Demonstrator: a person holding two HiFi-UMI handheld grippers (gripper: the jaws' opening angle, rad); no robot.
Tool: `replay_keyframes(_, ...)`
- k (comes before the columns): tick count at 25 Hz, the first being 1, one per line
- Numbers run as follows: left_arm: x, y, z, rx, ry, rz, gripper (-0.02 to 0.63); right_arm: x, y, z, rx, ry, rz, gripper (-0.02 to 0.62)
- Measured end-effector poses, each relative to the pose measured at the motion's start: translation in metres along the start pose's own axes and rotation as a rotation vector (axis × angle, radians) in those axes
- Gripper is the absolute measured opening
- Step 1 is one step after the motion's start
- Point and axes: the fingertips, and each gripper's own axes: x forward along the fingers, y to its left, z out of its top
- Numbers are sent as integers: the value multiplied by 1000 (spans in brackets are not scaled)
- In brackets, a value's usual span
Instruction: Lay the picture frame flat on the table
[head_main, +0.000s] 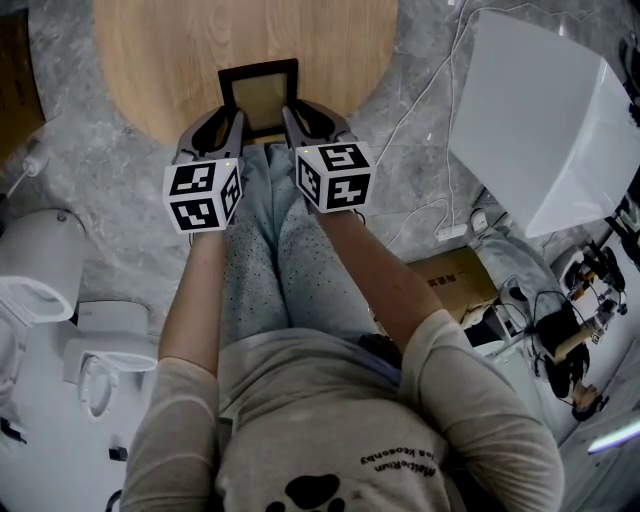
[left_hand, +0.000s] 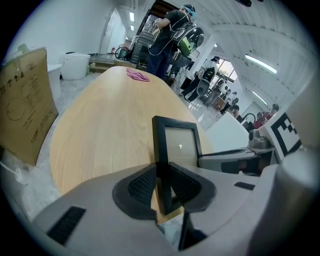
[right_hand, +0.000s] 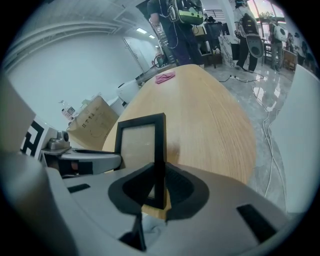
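Picture frame (head_main: 260, 95) at the near edge of the table (head_main: 150, 60), left gripper (head_main: 234, 122) on its left side, right gripper (head_main: 290, 120) on its right side, cloth (left_hand: 137, 75) at the table's far end, cardboard box (left_hand: 25, 105) left of the table, cables (head_main: 420, 100) on the floor to its right

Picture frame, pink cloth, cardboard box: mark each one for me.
picture frame (head_main: 262, 97): head view, on the pane inside its black border.
pink cloth (left_hand: 137, 75): left gripper view, on the middle of the crumpled cloth.
cardboard box (left_hand: 25, 107): left gripper view, on its printed face.
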Motion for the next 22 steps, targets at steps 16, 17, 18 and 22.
replay_keyframes(16,19,11,-4,-22,50,20,87,14,-7,-1,43,42,-11,69)
replay_keyframes(17,20,11,-4,-24,54,22,87,15,-7,-2,45,46,-11,69)
replay_keyframes(18,20,12,-5,-26,57,24,87,16,-7,-2,47,49,-11,69)
replay_keyframes(22,22,14,-5,-31,68,30,87,18,-7,-1,53,59,-11,69)
